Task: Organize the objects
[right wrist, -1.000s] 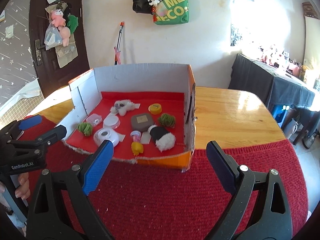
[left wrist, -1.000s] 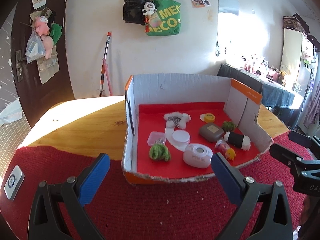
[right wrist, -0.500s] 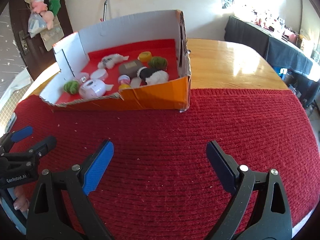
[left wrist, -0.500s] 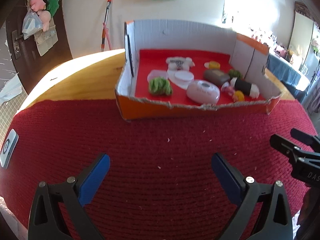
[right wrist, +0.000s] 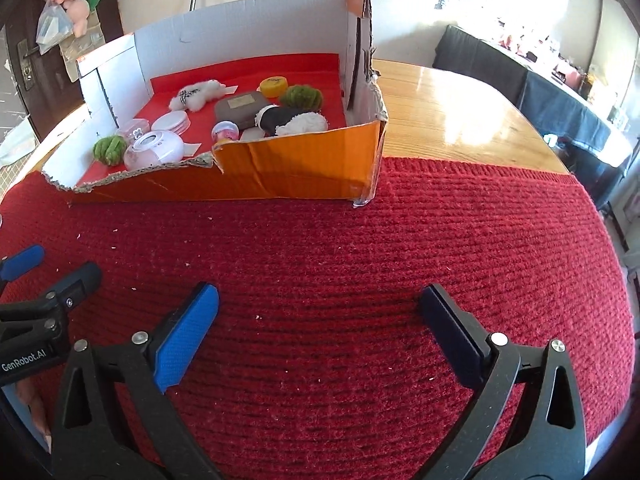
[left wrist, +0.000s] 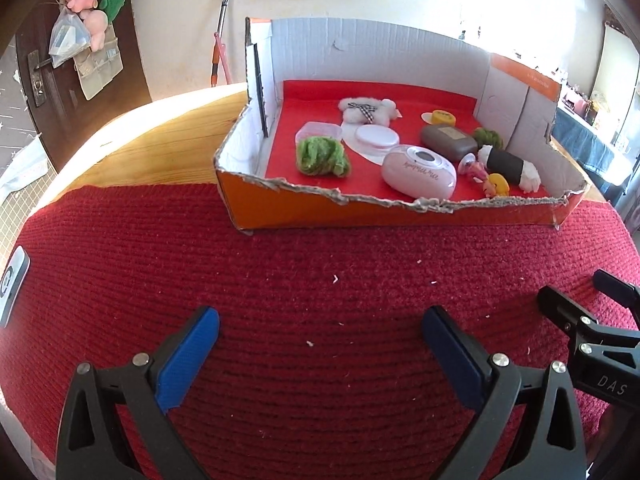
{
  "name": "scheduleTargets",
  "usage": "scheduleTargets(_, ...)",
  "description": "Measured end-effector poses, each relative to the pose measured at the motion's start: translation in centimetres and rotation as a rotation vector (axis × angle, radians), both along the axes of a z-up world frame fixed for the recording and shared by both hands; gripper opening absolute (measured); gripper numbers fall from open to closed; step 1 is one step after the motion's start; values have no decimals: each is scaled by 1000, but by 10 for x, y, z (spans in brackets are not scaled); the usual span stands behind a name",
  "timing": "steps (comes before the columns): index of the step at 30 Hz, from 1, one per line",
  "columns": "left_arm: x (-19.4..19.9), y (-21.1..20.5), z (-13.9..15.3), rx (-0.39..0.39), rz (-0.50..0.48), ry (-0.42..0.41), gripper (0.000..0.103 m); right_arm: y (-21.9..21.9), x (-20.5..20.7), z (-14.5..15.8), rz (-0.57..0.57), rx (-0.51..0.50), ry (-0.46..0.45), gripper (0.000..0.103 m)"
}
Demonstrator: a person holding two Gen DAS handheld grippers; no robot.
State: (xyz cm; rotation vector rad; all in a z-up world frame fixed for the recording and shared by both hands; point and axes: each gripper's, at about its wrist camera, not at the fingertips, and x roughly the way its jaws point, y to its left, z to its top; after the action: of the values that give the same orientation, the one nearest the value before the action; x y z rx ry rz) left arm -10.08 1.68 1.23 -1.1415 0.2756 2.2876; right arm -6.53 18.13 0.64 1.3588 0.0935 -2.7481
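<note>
We see an orange cardboard box with a torn front rim standing at twelve o'clock on the red knitted mat, partly on the wooden table. On its red lining lie a pink-white oval device, a green yarn ball, a clear lidded tub, a round white lid, a fluffy white toy with a checked bow, a grey-brown case, a yellow cap, a second green ball, a black-and-white plush roll and a small pink-yellow figure.

Our left gripper hovers above the mat, jaws wide apart and empty. Our right gripper is opening with nothing between its pads.

At nine o'clock a white device is cut off by the frame. The small figure is too tiny to identify.
</note>
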Motion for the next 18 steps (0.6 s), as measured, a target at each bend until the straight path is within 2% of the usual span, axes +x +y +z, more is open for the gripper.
scheduleTargets(18, -1, 0, 1, 1, 1, 5, 103, 0, 0, 0, -1, 1, 6, 103)
